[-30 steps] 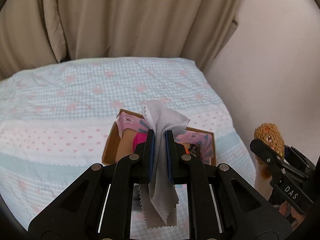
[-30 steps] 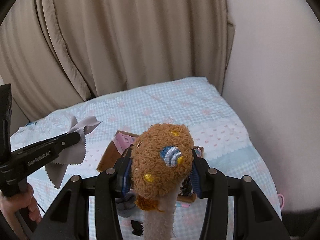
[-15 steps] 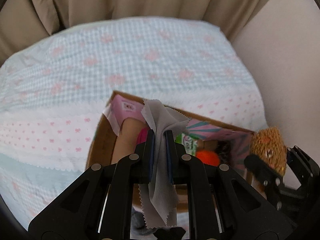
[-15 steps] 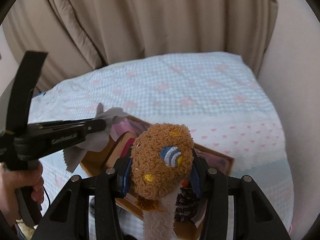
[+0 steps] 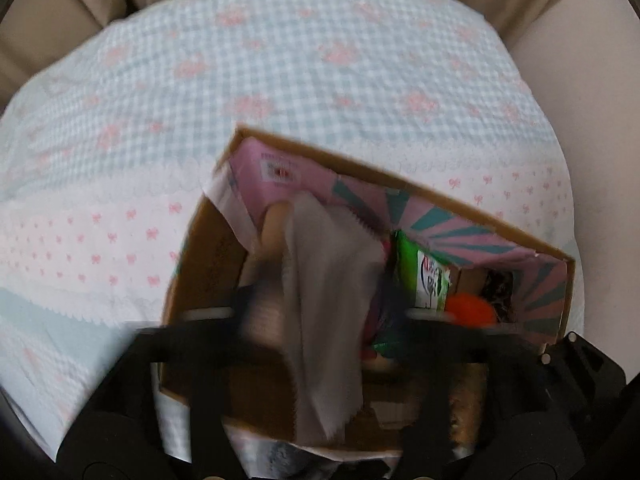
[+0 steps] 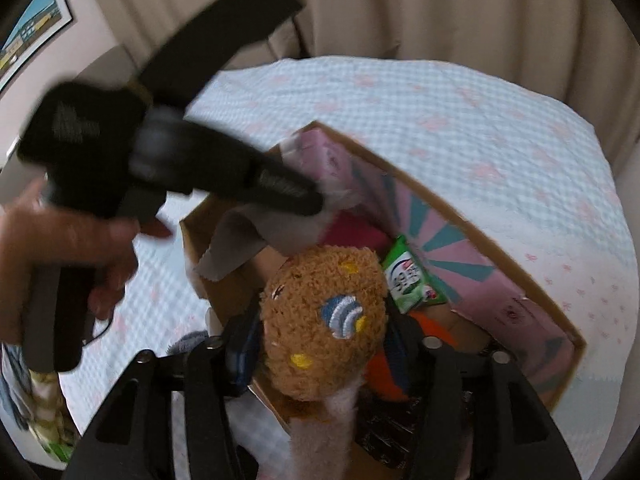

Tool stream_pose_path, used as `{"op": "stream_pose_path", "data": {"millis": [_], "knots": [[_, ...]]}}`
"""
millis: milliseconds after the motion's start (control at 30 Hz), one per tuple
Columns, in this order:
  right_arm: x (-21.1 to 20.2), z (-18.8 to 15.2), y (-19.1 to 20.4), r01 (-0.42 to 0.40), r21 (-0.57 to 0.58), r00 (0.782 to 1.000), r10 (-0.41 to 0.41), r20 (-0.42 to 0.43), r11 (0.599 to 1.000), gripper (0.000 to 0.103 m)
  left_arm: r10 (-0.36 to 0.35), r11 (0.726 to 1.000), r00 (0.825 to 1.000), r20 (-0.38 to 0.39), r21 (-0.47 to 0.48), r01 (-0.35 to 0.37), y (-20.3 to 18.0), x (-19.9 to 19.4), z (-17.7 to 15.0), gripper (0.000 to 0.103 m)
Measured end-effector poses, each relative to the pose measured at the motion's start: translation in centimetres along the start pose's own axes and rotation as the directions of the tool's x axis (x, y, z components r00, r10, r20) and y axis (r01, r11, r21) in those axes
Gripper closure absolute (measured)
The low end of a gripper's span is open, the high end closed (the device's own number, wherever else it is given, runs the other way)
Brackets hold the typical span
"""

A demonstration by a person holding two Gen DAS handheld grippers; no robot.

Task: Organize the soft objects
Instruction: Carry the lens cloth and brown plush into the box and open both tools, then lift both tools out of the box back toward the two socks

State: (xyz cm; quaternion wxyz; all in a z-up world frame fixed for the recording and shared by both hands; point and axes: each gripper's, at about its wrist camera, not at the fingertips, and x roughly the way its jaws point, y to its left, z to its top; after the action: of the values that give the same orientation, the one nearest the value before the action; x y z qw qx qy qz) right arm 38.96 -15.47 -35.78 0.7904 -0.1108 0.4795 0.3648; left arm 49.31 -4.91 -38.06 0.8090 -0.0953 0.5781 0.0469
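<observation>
An open cardboard box (image 5: 440, 196) with a pink and teal lining lies on the bed; it also shows in the right wrist view (image 6: 472, 220). My left gripper (image 5: 324, 312) is over the box, its jaws spread wide apart and blurred. A grey cloth (image 5: 328, 300) with zigzag edges hangs between the jaws. In the right wrist view the left gripper (image 6: 316, 200) reaches into the box with the cloth (image 6: 248, 236) draped under it. My right gripper (image 6: 320, 340) is shut on a brown plush toy (image 6: 324, 320) just above the box's near side.
The box holds a green packet (image 5: 428, 280), an orange fuzzy item (image 5: 472, 308), a pink item (image 6: 352, 232) and dark things. The bed cover (image 5: 280, 60) is blue gingham with pink bows. Beige curtains (image 6: 440, 8) hang behind. A wall is on the right.
Both grippers moved down and forward over the box. The left gripper's jaws have opened wide, and the grey cloth is loose between them. The right gripper still holds the plush toy.
</observation>
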Motion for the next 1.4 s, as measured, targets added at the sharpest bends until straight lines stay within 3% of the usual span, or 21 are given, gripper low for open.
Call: {"op": "stream_pose_path", "data": {"millis": [33, 100, 200, 700, 1000, 1267, 1400], "knots": [[0.2, -0.1, 0.0, -0.001, -0.004, 1.000, 0.001, -0.007, 1.000, 0.038, -0.004, 1.000, 1.000, 0.016, -0.001, 0.004, 0.1, -0.3, 0.1, 0.000], [0.1, -0.6, -0.1, -0.037, -0.002, 0.999, 0.037, 0.002, 0.999, 0.000, -0.002, 1.000, 1.000, 0.008, -0.005, 0.002, 0.2, -0.4, 0.5, 0.000], [-0.4, -1.4, -0.6, -0.055, 0.014, 0.998, 0.054, 0.040, 0.998, 0.000, -0.006, 1.000, 1.000, -0.001, -0.003, 0.006, 0.1, -0.4, 0.7, 0.000], [-4.5, -1.5, -0.1, 0.040, 0.016, 0.995, -0.041, 0.093, 0.999, 0.000, 0.006, 0.999, 0.999, 0.038, 0.036, -0.008, -0.7, -5.4, -0.3, 0.000], [-10.9, -0.2, 1.8, 0.131, 0.071, 0.980, -0.140, 0.144, 0.989, 0.000, -0.026, 0.999, 0.992, 0.126, 0.051, 0.020, -1.4, -13.2, -1.7, 0.000], [-17.7, 0.4, 4.4, 0.214, 0.175, 0.952, -0.245, 0.185, 0.961, 0.000, -0.051, 0.994, 0.973, 0.224, 0.105, 0.028, -1.2, -21.7, -4.5, 0.000], [-20.6, 0.3, 6.4, 0.242, 0.246, 0.944, -0.286, 0.162, 0.939, 0.000, -0.076, 0.993, 0.959, 0.273, 0.111, 0.047, 0.3, -26.1, -7.0, 0.000]]}}
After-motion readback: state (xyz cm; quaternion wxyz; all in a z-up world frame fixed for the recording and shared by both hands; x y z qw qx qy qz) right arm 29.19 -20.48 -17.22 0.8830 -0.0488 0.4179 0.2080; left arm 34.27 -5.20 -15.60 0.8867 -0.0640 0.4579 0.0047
